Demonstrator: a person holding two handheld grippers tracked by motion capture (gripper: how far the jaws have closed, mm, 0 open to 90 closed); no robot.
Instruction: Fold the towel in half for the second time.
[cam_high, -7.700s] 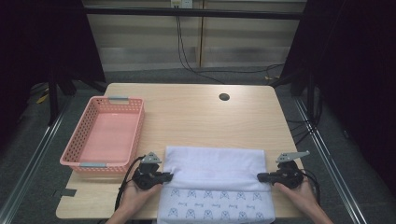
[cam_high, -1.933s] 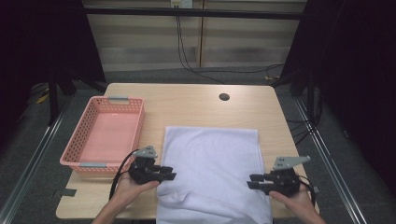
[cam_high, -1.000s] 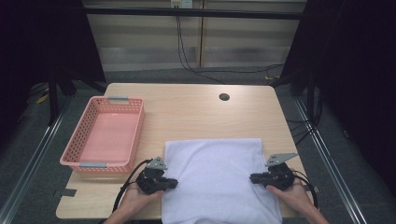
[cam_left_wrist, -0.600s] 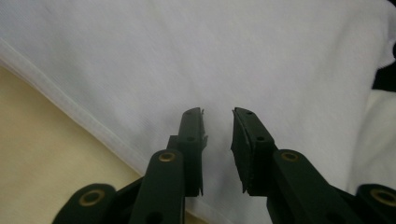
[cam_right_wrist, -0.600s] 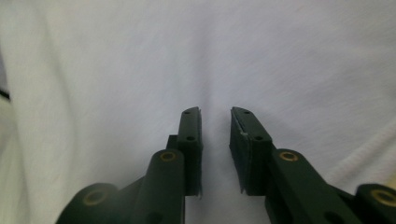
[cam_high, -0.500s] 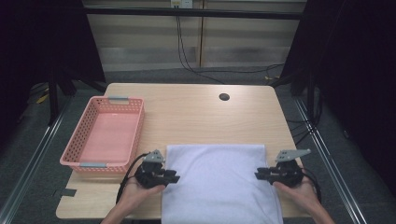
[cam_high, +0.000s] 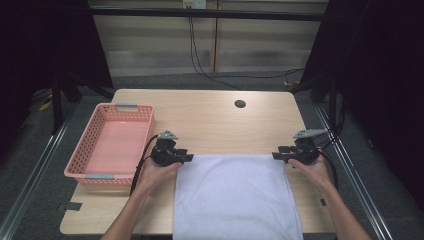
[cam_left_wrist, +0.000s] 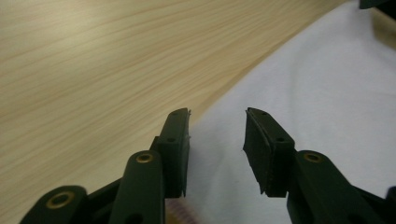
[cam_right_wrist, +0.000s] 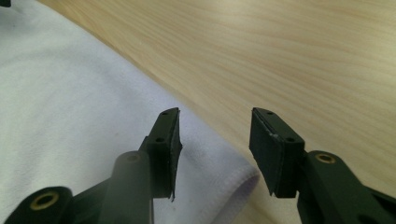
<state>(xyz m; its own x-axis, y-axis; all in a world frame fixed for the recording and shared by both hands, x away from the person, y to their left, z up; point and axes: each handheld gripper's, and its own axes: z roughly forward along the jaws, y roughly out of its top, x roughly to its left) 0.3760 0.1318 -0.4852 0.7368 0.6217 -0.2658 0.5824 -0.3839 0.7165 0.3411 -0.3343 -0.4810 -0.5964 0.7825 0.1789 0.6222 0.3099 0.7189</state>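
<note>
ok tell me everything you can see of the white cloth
The cloth is plain white, soft-looking fabric with a hemmed edge, lying flat and smooth on the table, folded into a rectangle. Its near end reaches the table's front edge. The left hand-held gripper and right hand-held gripper sit at its far corners, jaws just opened and apart over the fabric, pressing nothing.

Bright, even tabletop light; dark surroundings; soft close-ups.

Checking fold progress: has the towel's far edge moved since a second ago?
Yes. The towel's far edge has moved away from the table's hole, back toward the person, with both grippers' jaws just opened off it.
</note>
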